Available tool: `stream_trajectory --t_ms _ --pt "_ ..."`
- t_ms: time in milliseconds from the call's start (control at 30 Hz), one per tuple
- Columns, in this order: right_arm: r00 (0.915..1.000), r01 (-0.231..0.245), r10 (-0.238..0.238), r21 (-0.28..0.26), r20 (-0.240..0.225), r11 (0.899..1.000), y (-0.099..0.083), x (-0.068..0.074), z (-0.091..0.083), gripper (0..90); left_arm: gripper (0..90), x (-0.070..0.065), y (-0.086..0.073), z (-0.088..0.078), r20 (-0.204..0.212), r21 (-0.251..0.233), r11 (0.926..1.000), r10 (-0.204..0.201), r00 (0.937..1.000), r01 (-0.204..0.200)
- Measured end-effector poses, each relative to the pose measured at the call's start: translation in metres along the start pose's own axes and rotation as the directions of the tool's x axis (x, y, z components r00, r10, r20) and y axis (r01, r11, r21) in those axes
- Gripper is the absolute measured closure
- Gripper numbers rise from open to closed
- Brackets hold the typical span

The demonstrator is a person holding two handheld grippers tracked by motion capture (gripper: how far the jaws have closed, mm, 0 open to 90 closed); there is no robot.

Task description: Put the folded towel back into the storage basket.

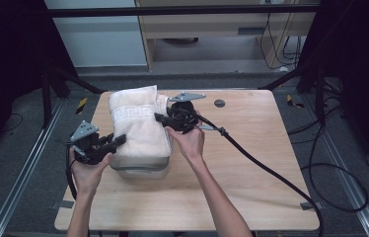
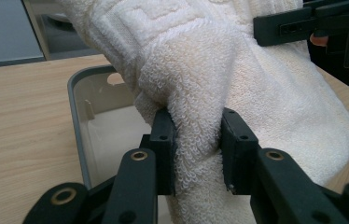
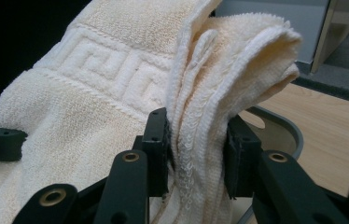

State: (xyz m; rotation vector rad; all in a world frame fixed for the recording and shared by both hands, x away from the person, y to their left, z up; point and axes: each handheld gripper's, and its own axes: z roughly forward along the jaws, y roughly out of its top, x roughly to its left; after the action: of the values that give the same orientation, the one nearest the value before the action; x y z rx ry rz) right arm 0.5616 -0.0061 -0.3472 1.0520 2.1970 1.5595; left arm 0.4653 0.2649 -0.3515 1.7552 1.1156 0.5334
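A wooden table (image 1: pixel 251 163) stands on grey floor (image 1: pixel 24 163) beside black cables (image 1: pixel 335 182).

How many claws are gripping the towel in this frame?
2. The left claw pinches the towel at its near left side; the right claw pinches its folded edges at the far right. Both hold it over the clear bin.

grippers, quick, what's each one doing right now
Left gripper: closed on a fold of the cream towel.
Right gripper: closed on the towel's bunched edge, above the clear bin.
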Motion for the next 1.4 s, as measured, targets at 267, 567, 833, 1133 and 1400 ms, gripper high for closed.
stream_trajectory --t_ms 267,567,833,1133,1400 --pt "0.9998 -0.021 0.021 0.003 -0.006 1.0 -0.005 -0.001 0.009 66.5 68.9 0.007 -0.003 0.003 -0.011 0.017 0.9999 -0.004 0.9999 0.005" --pt "0.9994 -0.034 0.034 0.011 -0.001 0.999 -0.012 -0.002 0.019 66.4 68.9 0.012 -0.007 0.008 -0.028 0.043 0.999 -0.009 0.9996 0.01" --pt "0.999 -0.045 0.045 0.023 0.005 0.999 -0.018 -0.002 0.028 66.4 68.9 0.019 -0.011 0.013 -0.032 0.066 0.9977 -0.011 0.9994 0.013" --pt "0.9987 -0.045 0.044 0.05 0.025 0.998 -0.027 -0.002 0.038 66.4 68.9 0.023 -0.019 0.023 -0.05 0.104 0.9945 -0.008 0.9987 0.013" --pt "0.998 -0.035 0.031 0.079 0.054 0.996 -0.037 -0.002 0.048 65.9 68.8 0.025 -0.026 0.033 -0.065 0.136 0.9907 0.003 0.9979 0.006"
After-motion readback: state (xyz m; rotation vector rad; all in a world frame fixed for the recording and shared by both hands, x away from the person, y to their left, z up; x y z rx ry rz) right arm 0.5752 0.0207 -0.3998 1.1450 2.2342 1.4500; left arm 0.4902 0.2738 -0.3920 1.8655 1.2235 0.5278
